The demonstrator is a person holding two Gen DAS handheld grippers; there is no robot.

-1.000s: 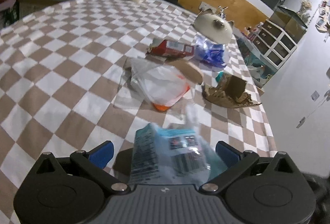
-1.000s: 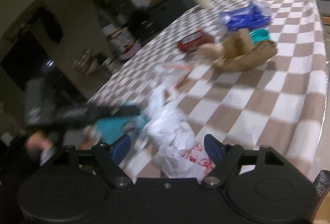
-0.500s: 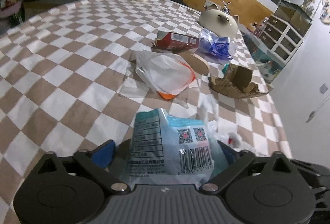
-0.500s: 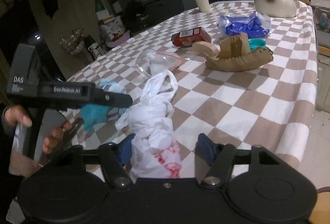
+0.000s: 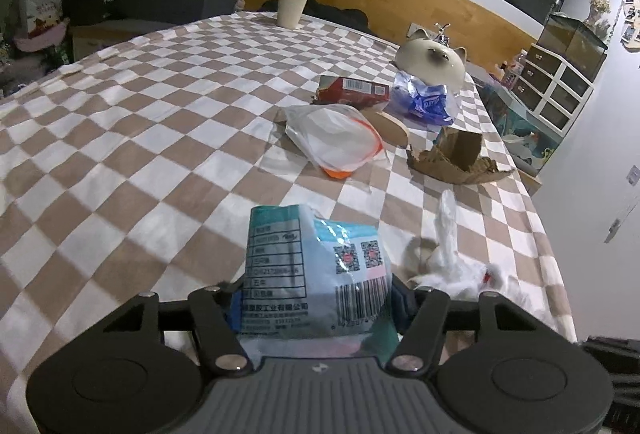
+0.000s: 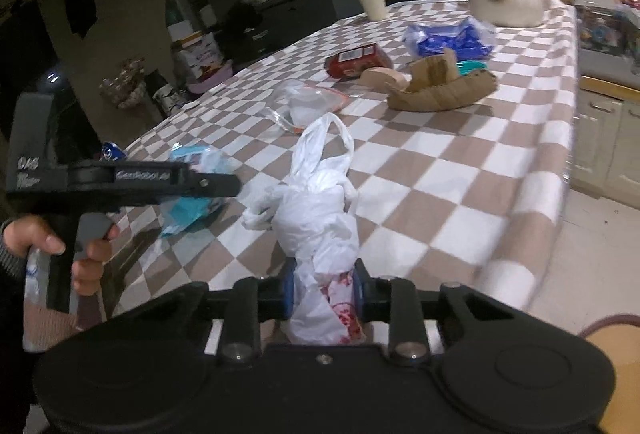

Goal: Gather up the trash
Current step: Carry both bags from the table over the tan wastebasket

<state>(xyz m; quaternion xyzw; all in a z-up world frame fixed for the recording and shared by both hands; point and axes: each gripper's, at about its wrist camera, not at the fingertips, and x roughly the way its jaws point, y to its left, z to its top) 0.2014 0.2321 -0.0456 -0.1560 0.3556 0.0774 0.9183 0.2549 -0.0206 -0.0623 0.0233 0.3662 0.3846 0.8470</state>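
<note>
My left gripper (image 5: 316, 298) is shut on a light-blue plastic package (image 5: 316, 266) with barcodes, near the table's front edge. My right gripper (image 6: 323, 292) is shut on a knotted white plastic bag (image 6: 316, 210), which also shows in the left wrist view (image 5: 452, 258). The left gripper (image 6: 224, 186) with its blue package (image 6: 192, 194) appears at left in the right wrist view. Further trash lies on the checkered table (image 5: 140, 138): a clear zip bag (image 5: 336, 142), a red box (image 5: 354, 90), a blue wrapper (image 5: 424, 102) and torn cardboard (image 5: 456, 158).
A cat-shaped ceramic pot (image 5: 432, 60) and a white cup (image 5: 292, 8) stand at the table's far side. A teal lid (image 6: 472, 65) lies behind the cardboard. The table's right edge drops to the floor (image 6: 580, 234). Drawers (image 5: 552, 90) stand at right.
Both grippers have closed: the left fingers have pinched in on the blue package and the right fingers on the white bag. The white bag stands taller in front of the right gripper.
</note>
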